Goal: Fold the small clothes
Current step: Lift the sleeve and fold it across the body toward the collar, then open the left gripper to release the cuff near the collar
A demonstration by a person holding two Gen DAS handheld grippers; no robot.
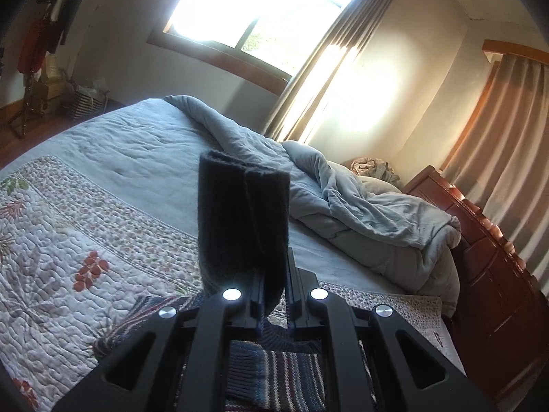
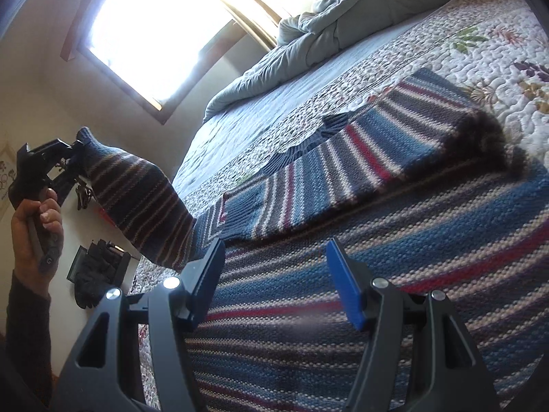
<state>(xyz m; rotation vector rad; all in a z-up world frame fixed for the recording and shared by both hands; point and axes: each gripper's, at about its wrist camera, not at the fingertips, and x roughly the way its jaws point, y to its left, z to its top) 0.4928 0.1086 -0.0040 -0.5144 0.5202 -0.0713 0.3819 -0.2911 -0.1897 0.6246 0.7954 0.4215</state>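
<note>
A striped knit sweater [image 2: 343, 302] in blue, red and white lies on the quilted bed [image 2: 480, 17]. One sleeve is folded across its body [image 2: 394, 137]. My left gripper [image 1: 274, 274] is shut on the other sleeve's cuff [image 1: 243, 213] and holds it up off the bed. In the right wrist view that gripper [image 2: 73, 152] shows at the left with the raised sleeve [image 2: 137, 195] hanging from it. My right gripper [image 2: 274, 274] is open and empty, low over the sweater's body, its blue pads [image 2: 343, 285] apart.
A crumpled grey duvet [image 1: 360, 213] lies heaped at the far side of the bed. A wooden headboard [image 1: 497, 267] stands at the right. Bright windows [image 1: 260, 3] with curtains [image 1: 507, 137] lie beyond. Bags and clutter [image 1: 82, 99] sit on the floor far left.
</note>
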